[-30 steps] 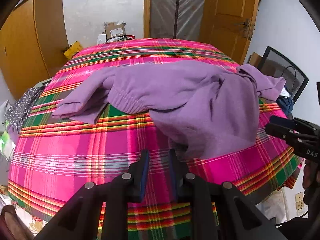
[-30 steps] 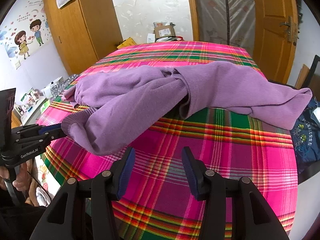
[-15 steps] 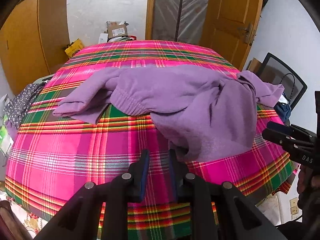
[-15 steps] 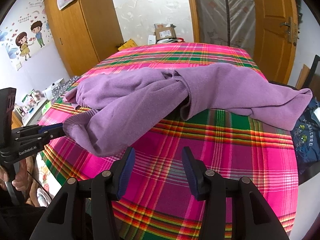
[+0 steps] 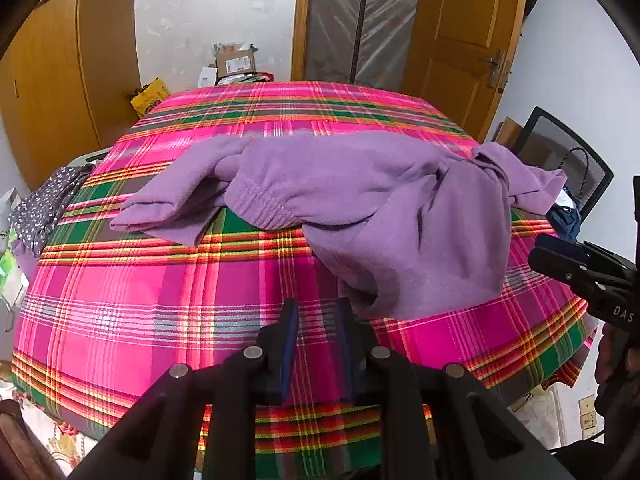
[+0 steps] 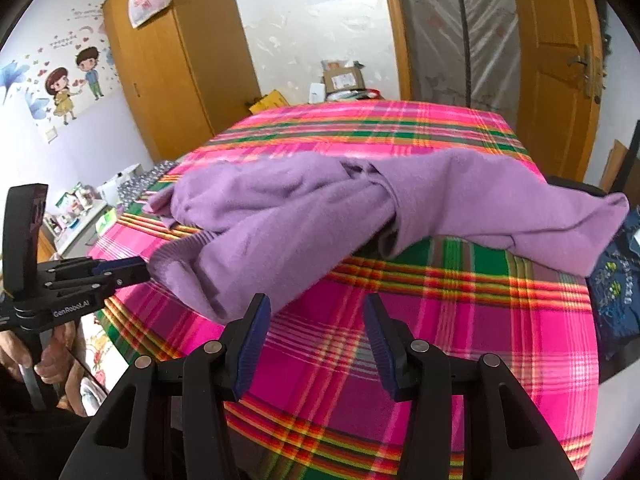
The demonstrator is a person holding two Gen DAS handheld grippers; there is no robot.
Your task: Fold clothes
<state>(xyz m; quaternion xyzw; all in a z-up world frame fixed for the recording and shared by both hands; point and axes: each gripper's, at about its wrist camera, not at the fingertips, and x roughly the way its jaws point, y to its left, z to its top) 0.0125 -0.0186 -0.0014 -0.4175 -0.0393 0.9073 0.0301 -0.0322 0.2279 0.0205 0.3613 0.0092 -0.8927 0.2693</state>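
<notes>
The purple garment (image 5: 360, 200) lies crumpled and unfolded on the plaid bed (image 5: 160, 300), both the left tool (image 5: 316, 316) and right tool (image 6: 316, 320) parted, empty, folding barely begun.

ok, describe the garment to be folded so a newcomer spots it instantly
Start at the bed with the pink plaid cover. Sprawled across its middle is a crumpled purple fleece garment, one end reaching the bed's right edge. Unlike the dark dotted cloth off the left side, it is plain lilac and lies on the bed.

A purple fleece sweatshirt (image 5: 360, 196) lies rumpled and unfolded across the pink plaid bedspread (image 5: 160, 300), sleeves sprawled sideways.
</notes>
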